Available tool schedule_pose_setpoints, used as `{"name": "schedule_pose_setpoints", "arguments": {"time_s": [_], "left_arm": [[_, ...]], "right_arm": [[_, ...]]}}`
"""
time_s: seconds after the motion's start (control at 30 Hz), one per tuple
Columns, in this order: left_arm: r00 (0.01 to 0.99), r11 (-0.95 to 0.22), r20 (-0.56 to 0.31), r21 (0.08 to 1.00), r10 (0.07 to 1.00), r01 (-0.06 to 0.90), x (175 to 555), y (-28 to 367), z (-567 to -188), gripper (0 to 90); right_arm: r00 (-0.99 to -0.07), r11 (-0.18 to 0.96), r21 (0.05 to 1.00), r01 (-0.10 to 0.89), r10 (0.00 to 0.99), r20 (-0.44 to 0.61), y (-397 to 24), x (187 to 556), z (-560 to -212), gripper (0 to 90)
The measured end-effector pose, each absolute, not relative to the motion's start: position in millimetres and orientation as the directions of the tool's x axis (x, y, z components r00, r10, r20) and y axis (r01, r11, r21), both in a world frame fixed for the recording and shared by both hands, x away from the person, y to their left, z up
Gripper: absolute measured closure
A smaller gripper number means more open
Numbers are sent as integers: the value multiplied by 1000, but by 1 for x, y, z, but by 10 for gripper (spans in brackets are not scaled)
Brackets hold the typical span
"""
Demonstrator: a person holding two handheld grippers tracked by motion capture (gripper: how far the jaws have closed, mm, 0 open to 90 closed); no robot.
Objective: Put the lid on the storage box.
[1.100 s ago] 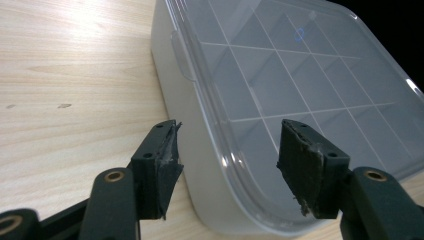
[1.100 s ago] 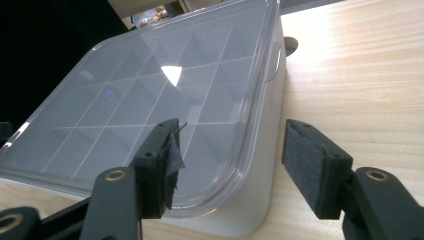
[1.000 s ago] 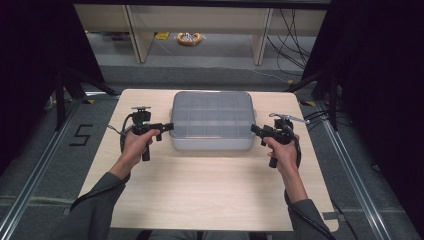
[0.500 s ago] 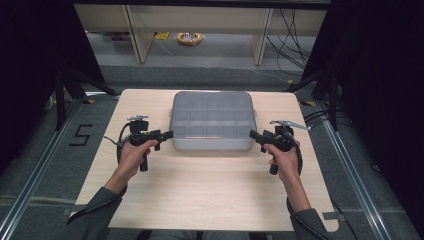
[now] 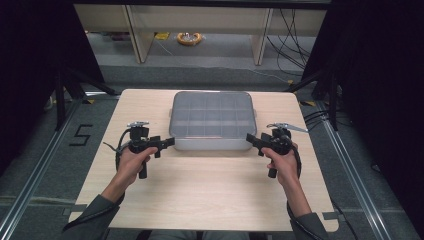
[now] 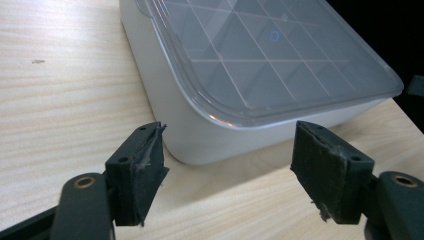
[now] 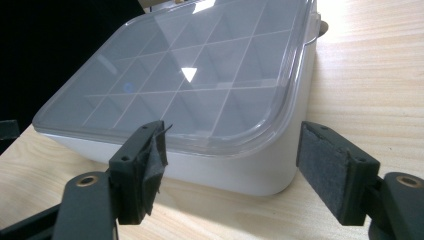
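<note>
A white plastic box (image 5: 212, 121) with a clear lid and a grid of compartments sits at the table's middle, toward the far side. My left gripper (image 5: 169, 142) is open just off the box's near left corner (image 6: 200, 145), with its jaws wide apart and that corner between them at a short distance. My right gripper (image 5: 250, 139) is open too, facing the near right corner (image 7: 270, 175) of the box. Nothing is held by either. The compartments seen through the lid (image 7: 200, 75) look empty.
The pale wooden table (image 5: 210, 195) has free surface in front of the box and at both sides. Black curtains flank the table. Beyond its far edge is a floor with a shelf frame, cables and a yellow object (image 5: 189, 37).
Both grippers have drawn back toward the near side of the table, from the box's side walls to its near corners. The box has not moved.
</note>
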State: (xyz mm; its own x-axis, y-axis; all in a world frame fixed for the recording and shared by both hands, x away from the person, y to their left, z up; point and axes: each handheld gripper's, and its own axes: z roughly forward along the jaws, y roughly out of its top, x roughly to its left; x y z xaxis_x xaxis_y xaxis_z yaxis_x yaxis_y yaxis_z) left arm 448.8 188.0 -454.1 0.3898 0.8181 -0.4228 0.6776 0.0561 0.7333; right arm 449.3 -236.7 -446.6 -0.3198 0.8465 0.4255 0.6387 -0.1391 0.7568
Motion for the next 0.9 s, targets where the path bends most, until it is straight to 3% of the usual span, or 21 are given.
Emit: {"name": "schedule_pose_setpoints", "arguments": {"time_s": [0.9], "left_arm": [[422, 32, -434, 727, 796, 686, 416, 182, -464, 257]], "right_arm": [[-343, -99, 767, 634, 853, 394, -230, 433, -449, 258]]}}
